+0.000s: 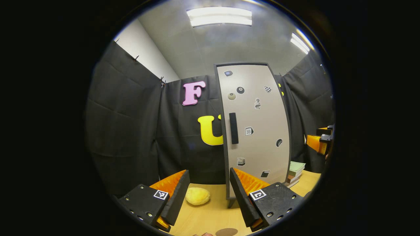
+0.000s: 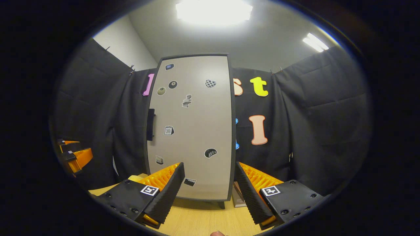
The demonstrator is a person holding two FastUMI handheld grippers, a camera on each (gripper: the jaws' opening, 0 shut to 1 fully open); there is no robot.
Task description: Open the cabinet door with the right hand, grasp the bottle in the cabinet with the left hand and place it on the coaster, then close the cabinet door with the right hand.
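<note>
Two grippers, left (image 1: pixel 208 191) and right (image 2: pixel 208 190), gape empty before one closed cabinet door (image 2: pixel 193 131).

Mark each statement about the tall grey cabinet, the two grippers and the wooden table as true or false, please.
1. The tall grey cabinet's door is shut. True.
2. The left gripper holds a bottle. False: its fingers are apart, with nothing between them.
3. A soft yellow lump lies on the light wooden table, left of the cabinet. True.
4. The right gripper grips the black door handle. False: it is open, away from the handle.
5. Stacked books lie beside the cabinet. True.
</note>
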